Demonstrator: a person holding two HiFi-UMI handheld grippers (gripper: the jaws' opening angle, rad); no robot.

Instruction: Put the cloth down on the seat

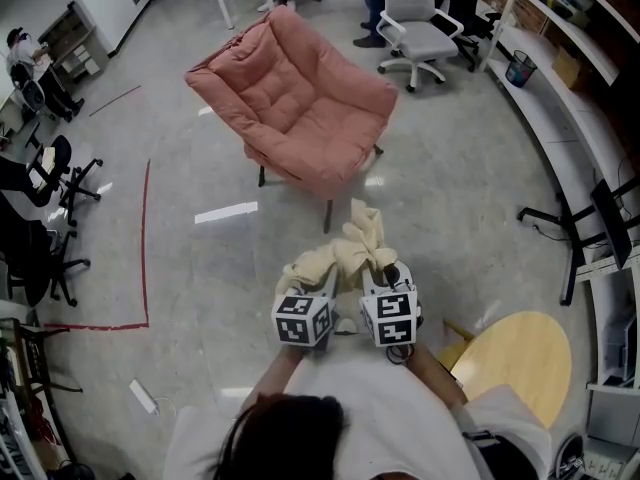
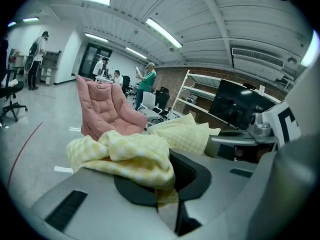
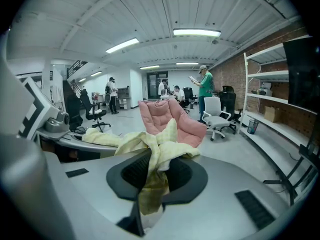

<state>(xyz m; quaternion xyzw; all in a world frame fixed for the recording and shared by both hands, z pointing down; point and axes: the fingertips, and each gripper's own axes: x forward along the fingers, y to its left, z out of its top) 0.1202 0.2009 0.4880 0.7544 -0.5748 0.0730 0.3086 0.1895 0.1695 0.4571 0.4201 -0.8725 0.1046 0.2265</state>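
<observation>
Grey polished floor [image 1: 450, 198] fills an open office, marked with a red tape line [image 1: 145, 238]. A pink padded chair [image 1: 300, 103] stands on it ahead of the person, with its seat bare. A white office chair [image 1: 420, 28] is seen beyond it, shelves [image 1: 580, 58] run along the right wall, and a round wooden table [image 1: 515, 353] sits close at the person's right.

The cloth [image 1: 345, 253], pale yellow with a check, is held bunched in the air between the two grippers, over the floor just short of the chair and not touching it.

The left gripper [image 1: 322, 276] is closed down to a narrow gap, and a fold of the cloth [image 2: 130, 154] is pinched between its jaws and heaped over their top. The right gripper [image 1: 376, 274] is likewise nearly closed, with a twisted end of the cloth [image 3: 150, 144] clamped between its jaws and hanging below them. The two grippers are held side by side, close together, pointing towards the chair.
</observation>
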